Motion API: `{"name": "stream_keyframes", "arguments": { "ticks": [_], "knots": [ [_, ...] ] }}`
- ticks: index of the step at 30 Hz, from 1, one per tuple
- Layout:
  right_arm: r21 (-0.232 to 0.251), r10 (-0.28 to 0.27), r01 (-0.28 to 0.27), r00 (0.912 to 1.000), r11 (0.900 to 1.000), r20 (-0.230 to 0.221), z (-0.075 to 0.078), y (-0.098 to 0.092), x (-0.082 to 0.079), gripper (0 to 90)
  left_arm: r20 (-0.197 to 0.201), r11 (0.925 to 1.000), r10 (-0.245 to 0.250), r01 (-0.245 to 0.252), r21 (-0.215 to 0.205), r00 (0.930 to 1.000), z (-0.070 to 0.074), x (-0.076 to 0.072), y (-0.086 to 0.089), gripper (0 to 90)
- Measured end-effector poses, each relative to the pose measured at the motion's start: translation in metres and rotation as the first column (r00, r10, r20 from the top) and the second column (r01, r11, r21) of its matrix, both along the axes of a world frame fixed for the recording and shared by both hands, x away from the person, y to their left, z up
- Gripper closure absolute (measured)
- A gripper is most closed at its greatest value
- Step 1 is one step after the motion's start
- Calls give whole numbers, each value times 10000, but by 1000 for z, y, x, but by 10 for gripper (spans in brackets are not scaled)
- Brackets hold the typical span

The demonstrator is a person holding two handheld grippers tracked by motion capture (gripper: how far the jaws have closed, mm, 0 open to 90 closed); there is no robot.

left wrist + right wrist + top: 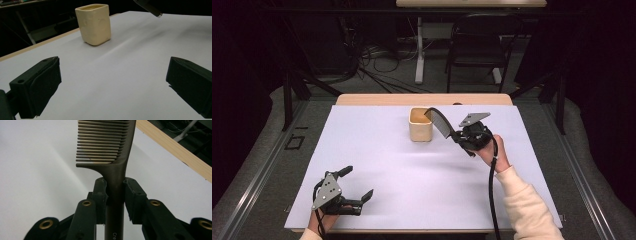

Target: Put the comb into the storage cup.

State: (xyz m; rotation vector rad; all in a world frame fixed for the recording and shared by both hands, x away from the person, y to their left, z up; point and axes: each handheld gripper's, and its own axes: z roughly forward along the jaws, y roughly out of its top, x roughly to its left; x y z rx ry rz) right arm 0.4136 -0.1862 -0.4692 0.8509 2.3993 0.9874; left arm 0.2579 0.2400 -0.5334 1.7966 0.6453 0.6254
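Observation:
A cream, square-sided cup (421, 126) stands upright at the far middle of the white table (412, 170); the left gripper view shows the cup (94, 23) ahead on the sheet. My right gripper (458, 136) is shut on the handle of a dark comb (440, 121), whose toothed end reaches up and left to the cup's right rim. In the right gripper view the comb (110, 150) rises between the pads (101, 195), teeth to the left. My left gripper (357, 185) rests open at the near left corner, nothing between its pads (40, 85).
A wooden table edge (422, 99) runs behind the white sheet. Beyond it stand a dark folding chair (477, 47) and a white table leg (419, 50) among floor cables. The comb's tip (150, 7) shows at the top of the left gripper view.

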Motion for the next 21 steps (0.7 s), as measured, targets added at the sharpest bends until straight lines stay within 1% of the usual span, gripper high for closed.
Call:
{"name": "stream_keyframes", "arguments": {
  "ticks": [6, 11, 14, 21],
  "knots": [
    [130, -84, 82, 9998, 9999, 172, -1, 3, 3, 723, -5, 10000, 18, -18, 3, 10000, 0, 0, 0, 0],
    [283, -204, 198, 9996, 9994, 206, -1, 3, 6, 723, -47, 10000, 50, -50, -21, 10000, 0, 0, 0, 0],
    [373, -247, 241, 9996, 9990, 162, 0, 4, 7, 723, -57, 10000, 45, -45, -34, 10000, -1, 0, 0, 0],
    [540, -272, 255, 9991, 9982, 316, 5, 6, 9, 723, -54, 10000, 36, -36, -28, 10000, 0, 1, 0, 0]
  ]
}}
